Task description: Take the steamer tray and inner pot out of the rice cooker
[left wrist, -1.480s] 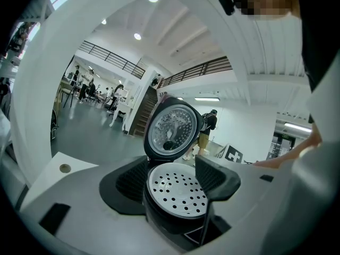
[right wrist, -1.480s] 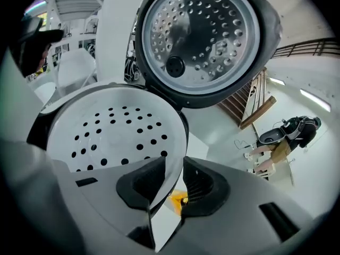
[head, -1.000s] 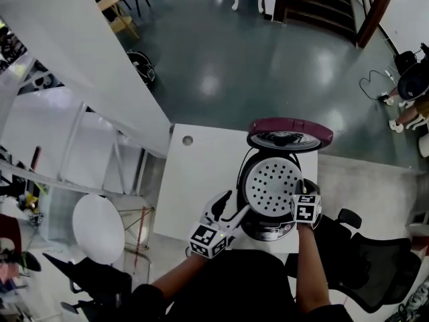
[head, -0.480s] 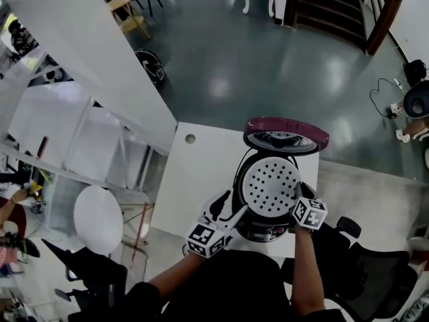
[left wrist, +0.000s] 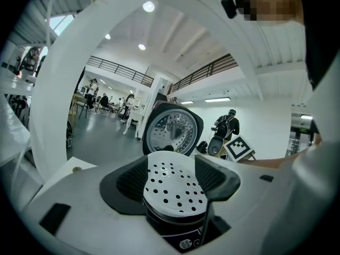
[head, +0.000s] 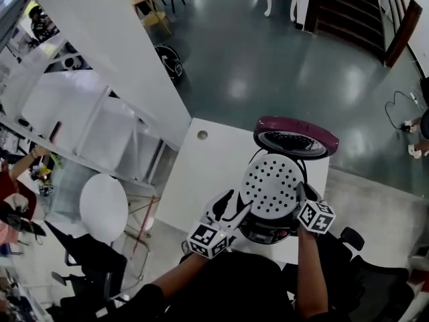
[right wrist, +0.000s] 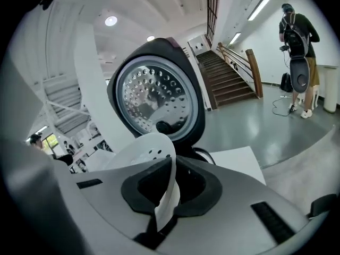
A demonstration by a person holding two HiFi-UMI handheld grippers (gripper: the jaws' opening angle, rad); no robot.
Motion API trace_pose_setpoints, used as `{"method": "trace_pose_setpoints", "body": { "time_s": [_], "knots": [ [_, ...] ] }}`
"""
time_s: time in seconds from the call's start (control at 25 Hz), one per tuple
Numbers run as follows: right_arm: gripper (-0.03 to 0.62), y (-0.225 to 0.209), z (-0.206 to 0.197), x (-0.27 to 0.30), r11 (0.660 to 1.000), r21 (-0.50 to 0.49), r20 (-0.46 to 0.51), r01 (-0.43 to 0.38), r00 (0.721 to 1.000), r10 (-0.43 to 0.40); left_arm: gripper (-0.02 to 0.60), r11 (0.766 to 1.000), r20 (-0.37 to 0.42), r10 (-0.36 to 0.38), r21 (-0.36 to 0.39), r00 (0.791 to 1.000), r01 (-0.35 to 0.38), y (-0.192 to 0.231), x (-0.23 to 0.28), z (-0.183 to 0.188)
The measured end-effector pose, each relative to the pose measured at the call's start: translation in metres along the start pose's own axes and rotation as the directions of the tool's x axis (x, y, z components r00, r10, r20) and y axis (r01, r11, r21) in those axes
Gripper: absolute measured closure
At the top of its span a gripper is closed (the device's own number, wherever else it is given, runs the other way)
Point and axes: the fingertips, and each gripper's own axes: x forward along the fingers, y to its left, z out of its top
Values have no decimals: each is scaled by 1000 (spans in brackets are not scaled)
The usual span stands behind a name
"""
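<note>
The black rice cooker (head: pixel 268 230) stands on the white table (head: pixel 201 173) with its maroon lid (head: pixel 295 136) raised. The white perforated steamer tray (head: pixel 271 185) lies over its mouth, tilted, and hides the inner pot. My right gripper (head: pixel 299 194) has just closed and is shut on the tray's right rim; in the right gripper view the thin rim (right wrist: pixel 167 185) is pinched between the pads of the gripper (right wrist: pixel 170 193). My left gripper (head: pixel 231 210) stands open at the cooker's left front. In its own view the gripper (left wrist: pixel 172 174) frames the tray (left wrist: pixel 172 193) without touching it.
The lid's shiny inner plate (right wrist: pixel 154 97) faces me behind the tray. A round cable hole (head: pixel 202 135) marks the table's far left. A black office chair (head: pixel 375 280) stands at the right, a white round stool (head: pixel 104 206) at the left. A person (right wrist: pixel 297 31) stands far off.
The right gripper has closed on the tray's right rim, rolled and risen a little, so the tray now sits tilted and higher. The left gripper has kept its place.
</note>
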Motion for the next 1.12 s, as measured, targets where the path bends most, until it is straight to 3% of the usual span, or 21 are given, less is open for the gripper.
{"method": "trace_pose_setpoints", "body": {
  "time_s": [0.32,0.6,0.88,1.12],
  "knots": [
    [579,83,9,27,994,-44,8,-105,994,105,327,995,48,98,-41,994,-96,64,-44,18],
    [579,183,-18,66,968,-120,-89,-222,973,212,327,983,112,176,-73,978,-168,132,-113,48],
    [579,261,-52,110,959,-133,-128,-252,963,235,327,975,121,213,-94,970,-202,207,-171,49],
    [579,294,-88,137,967,-110,-149,-229,966,212,327,974,112,210,-110,971,-198,248,-211,49]
  ]
}}
